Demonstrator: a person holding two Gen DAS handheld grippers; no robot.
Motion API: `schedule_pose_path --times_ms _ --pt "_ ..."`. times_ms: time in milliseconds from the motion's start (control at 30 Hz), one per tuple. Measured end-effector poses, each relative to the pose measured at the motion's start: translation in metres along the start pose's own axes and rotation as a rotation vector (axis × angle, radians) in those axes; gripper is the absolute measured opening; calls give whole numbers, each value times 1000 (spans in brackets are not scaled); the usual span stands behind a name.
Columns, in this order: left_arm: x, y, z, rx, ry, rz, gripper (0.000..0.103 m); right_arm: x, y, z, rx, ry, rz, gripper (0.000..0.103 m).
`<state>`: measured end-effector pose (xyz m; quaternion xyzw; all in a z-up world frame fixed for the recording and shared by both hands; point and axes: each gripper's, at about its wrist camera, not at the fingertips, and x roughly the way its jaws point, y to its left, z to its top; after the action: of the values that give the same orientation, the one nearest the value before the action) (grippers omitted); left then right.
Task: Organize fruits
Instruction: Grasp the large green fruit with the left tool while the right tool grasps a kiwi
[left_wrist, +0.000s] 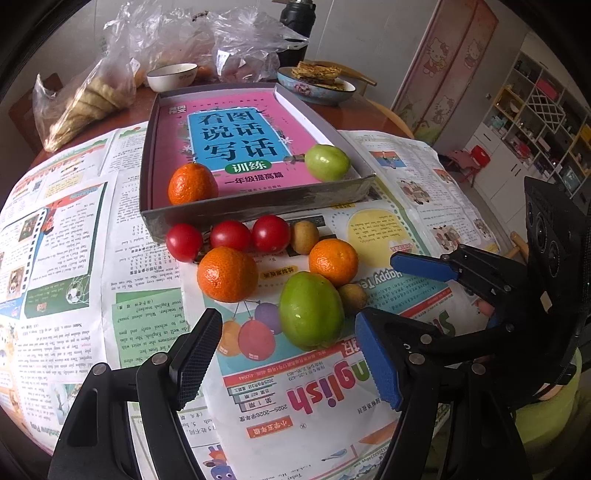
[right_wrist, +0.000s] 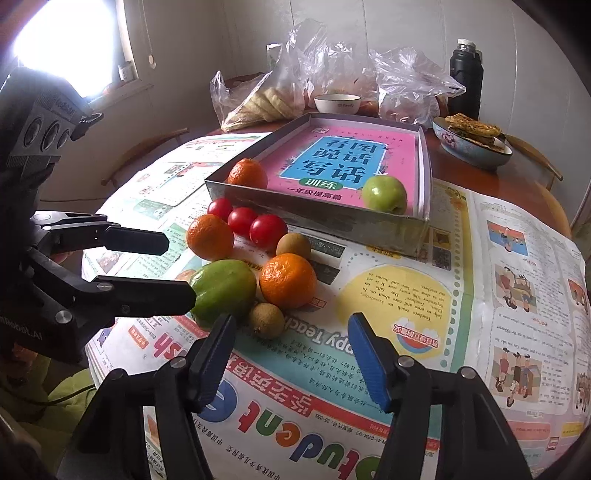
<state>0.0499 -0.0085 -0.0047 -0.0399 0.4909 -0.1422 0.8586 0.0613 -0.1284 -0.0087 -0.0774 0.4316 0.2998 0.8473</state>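
Near the table edge, my left gripper (left_wrist: 284, 354) wide open, empty, either side of the near green fruit (left_wrist: 311, 311), my right gripper (right_wrist: 288, 354) open, empty, on newspaper (left_wrist: 110, 258) three tomatoes (left_wrist: 231, 235), two oranges (left_wrist: 226, 274), two kiwis (left_wrist: 305, 236), in the far box (left_wrist: 258, 206) one orange, one green fruit.

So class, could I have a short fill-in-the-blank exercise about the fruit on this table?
1. The grey box holds one orange and one green ___.
2. The number of red tomatoes on the newspaper is ___.
3. Both the left gripper and right gripper are ___.

Missing words: apple; three; open
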Motion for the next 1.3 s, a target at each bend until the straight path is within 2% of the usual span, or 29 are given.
schedule_pose_path --times_ms 100,300,600,767,900,967,1300 --pt "1 -2 0 7 4 0 76 3 1 -1 -1 5 4 55" --pt "7 -2 0 -5 13 -7 76 11 5 -3 -8 14 6 49" --pt "13 5 2 -51 21 -56 76 17 12 -2 -26 5 0 30" --pt "17 2 0 -49 35 -74 73 20 12 -2 -20 5 2 30" --pt "21 0 1 -57 42 -81 71 21 13 -2 -28 2 16 23" --pt "23 -1 3 -58 44 -94 68 20 12 -2 -32 3 19 23" --pt "38 -8 7 -62 74 -91 67 14 -4 -4 -19 -3 -1 23"
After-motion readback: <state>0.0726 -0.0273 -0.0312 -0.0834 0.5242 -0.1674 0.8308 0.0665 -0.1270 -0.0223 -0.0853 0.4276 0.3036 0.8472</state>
